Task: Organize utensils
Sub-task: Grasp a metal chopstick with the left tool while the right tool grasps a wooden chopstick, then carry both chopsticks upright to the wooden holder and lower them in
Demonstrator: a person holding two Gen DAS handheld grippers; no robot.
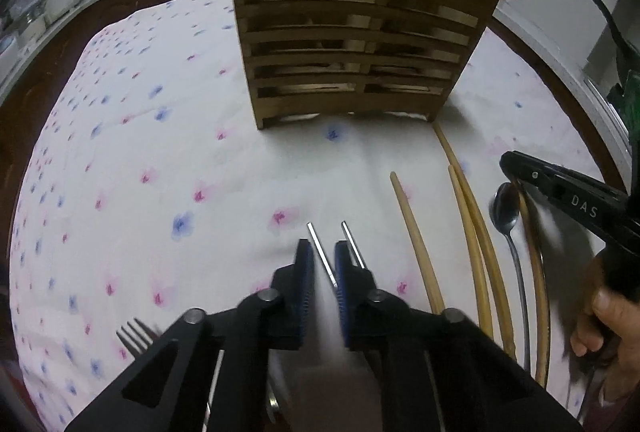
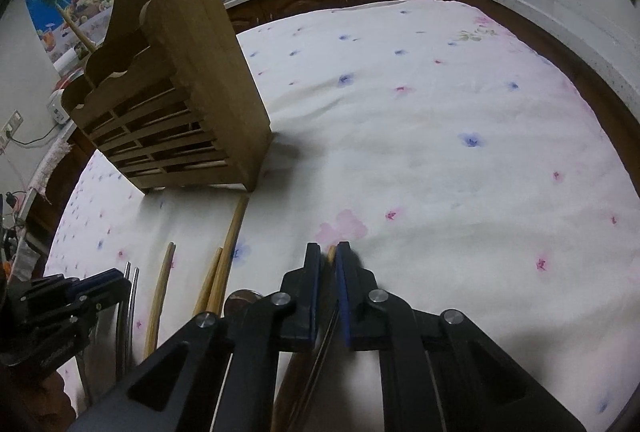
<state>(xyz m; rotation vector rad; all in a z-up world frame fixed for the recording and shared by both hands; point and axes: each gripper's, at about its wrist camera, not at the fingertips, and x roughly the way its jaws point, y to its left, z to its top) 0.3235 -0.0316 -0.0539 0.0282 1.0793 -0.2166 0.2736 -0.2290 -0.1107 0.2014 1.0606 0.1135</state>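
A white flowered cloth (image 2: 440,120) covers the counter (image 1: 52,64), whose dark wooden edge shows past the cloth's left side. To the right of the wooden utensil rack (image 1: 352,44) and in front of the right gripper the cloth lies bare and wide; left of the rack it is bare too. The rack stands upright at the far middle, with a metal handle and a wooden stick poking out of its top.

Both grippers point steeply down at the cloth. The left gripper (image 1: 322,264) has its blue pads drawn in narrow around one of two thin metal chopsticks (image 1: 320,252); the second one lies just outside its right finger. A fork (image 1: 136,336) lies beside its left arm.

The right gripper (image 2: 328,264) is pinched closed on a wooden chopstick (image 2: 331,253), whose tip shows between the pads. A hand (image 1: 600,320) grips its handle. Beside it lie three more wooden chopsticks (image 1: 416,244) and a metal spoon (image 1: 506,208), roughly parallel, pointing toward the rack.
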